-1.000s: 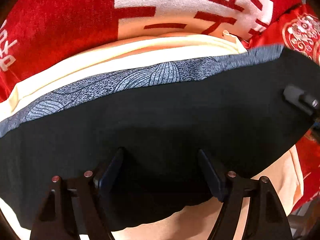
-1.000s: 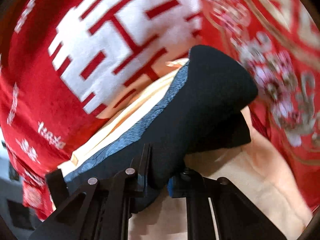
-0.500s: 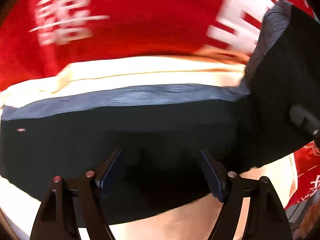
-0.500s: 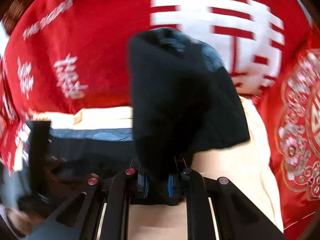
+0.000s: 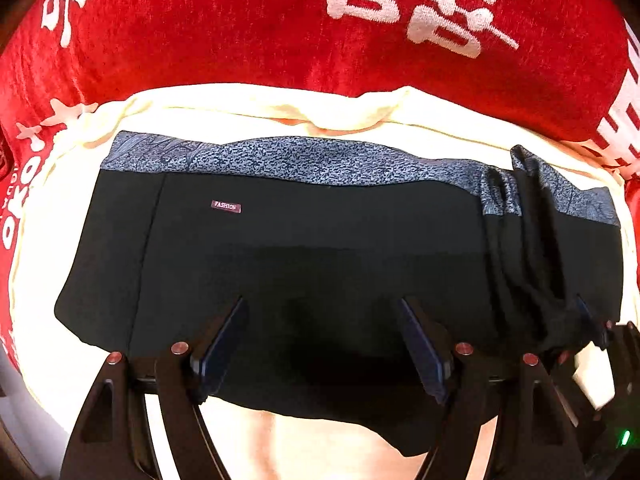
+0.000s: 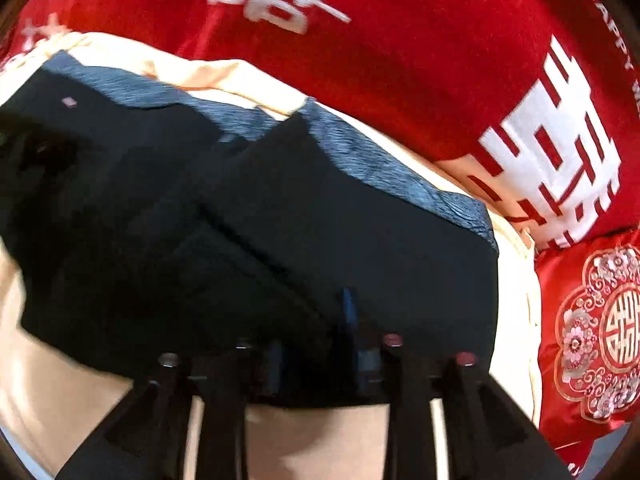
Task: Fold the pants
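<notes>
the black pants (image 5: pixel 320 248) lie folded across a cream cloth (image 5: pixel 248 120) on a red blanket (image 5: pixel 240 32) with white characters. straight ahead of the left gripper (image 5: pixel 324 344) they stretch side to side, the grey patterned waistband (image 5: pixel 304 160) along their far edge and a small "fashion" label (image 5: pixel 226 206) ahead to its left; its jaws stand wide apart over the near hem, with nothing pinched between them. to its right the cloth is bunched into folds (image 5: pixel 532 248). the right gripper (image 6: pixel 316 344) sits at the near edge of that folded-over end (image 6: pixel 360 240); its jaws have just been opening, a narrow gap between them, and blur hides whether the pads touch the cloth. a red embroidered cushion (image 6: pixel 596 328) lies to its right.
</notes>
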Demonstrator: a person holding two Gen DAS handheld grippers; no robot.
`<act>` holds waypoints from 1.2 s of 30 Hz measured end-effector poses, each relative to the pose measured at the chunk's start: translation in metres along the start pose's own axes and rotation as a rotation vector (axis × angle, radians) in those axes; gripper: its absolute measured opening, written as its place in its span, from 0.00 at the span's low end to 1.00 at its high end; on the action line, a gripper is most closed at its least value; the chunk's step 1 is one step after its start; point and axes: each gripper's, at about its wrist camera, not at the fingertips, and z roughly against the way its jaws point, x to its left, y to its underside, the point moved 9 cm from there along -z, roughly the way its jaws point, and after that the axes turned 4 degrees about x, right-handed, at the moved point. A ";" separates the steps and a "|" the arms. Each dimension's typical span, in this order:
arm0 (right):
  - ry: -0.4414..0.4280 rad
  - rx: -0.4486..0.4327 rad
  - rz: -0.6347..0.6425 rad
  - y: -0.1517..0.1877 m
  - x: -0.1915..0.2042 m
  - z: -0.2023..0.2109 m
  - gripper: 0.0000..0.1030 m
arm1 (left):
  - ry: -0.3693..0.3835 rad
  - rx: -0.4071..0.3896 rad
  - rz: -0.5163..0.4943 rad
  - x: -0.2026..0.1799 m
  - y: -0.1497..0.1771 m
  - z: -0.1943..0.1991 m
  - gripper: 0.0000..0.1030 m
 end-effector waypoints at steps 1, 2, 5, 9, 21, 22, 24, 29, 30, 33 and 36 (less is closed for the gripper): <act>-0.009 -0.005 0.013 0.005 0.002 0.006 0.42 | 0.015 -0.001 -0.003 -0.003 -0.001 0.003 0.75; -0.019 -0.011 0.033 0.008 0.005 0.013 0.43 | 0.030 -0.004 -0.008 -0.001 0.001 0.009 0.75; -0.122 -0.015 -0.001 0.019 -0.001 0.034 0.43 | 0.100 -0.024 -0.042 -0.026 -0.001 0.023 0.75; -0.229 -0.004 -0.168 0.036 -0.042 0.049 0.43 | 0.245 -0.034 -0.131 -0.079 -0.006 0.041 0.75; -0.356 0.125 -0.448 0.088 -0.097 0.023 0.42 | 0.352 0.101 -0.226 -0.157 -0.015 0.003 0.21; -0.363 0.131 -0.461 0.092 -0.100 0.022 0.41 | 0.340 0.130 -0.238 -0.160 -0.013 -0.001 0.14; -0.373 0.139 -0.475 0.095 -0.106 0.020 0.38 | 0.389 0.139 -0.246 -0.165 -0.009 0.006 0.05; -0.393 0.136 -0.512 0.102 -0.122 0.029 0.38 | 0.397 0.112 -0.290 -0.160 0.000 0.025 0.05; -0.401 0.135 -0.517 0.102 -0.125 0.029 0.38 | 0.383 0.119 -0.293 -0.155 0.004 0.022 0.05; -0.467 0.138 -0.533 0.100 -0.125 0.025 0.38 | 0.361 0.161 -0.271 -0.147 0.020 0.006 0.05; -0.573 0.136 -0.565 0.088 -0.119 0.021 0.38 | 0.364 0.148 -0.253 -0.145 0.028 0.000 0.05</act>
